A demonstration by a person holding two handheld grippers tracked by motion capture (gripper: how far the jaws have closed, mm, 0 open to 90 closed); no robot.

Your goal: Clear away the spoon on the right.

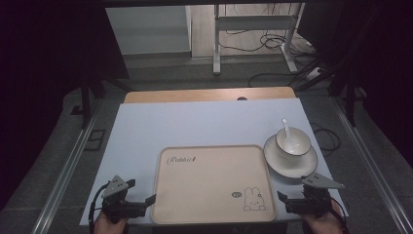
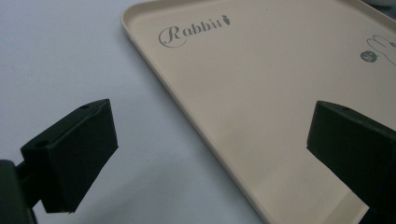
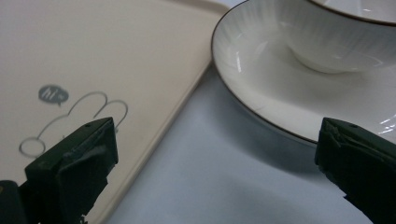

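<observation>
Both grippers sit at the near edge of the counter (image 1: 204, 122), one at each near corner of the tray (image 1: 213, 184). Left gripper (image 1: 148, 201) hangs low at the tray's near left corner, its jaws standing wide apart with nothing between the pads; in the left gripper view one jaw hovers over bare counter and the other over the tray's beige floor, so the rim runs right between them, untouched. Right gripper (image 1: 280, 196) mirrors it at the near right corner, jaws just as wide and empty. Its own view has one jaw over the rabbit drawing (image 3: 74, 119) and the other just in front of the saucer (image 3: 261, 79), with a strip of counter between tray and saucer.

Tray lies flat in the middle of the near half, "Rabbit" lettering (image 2: 194, 30) at its far left, the rabbit at its near right. Saucer sits just beside the tray's far right corner; I cannot tell if they touch. On it stands a bowl (image 1: 293, 142), upright, with a white spoon (image 1: 286, 127) leaning inside, handle pointing far.
</observation>
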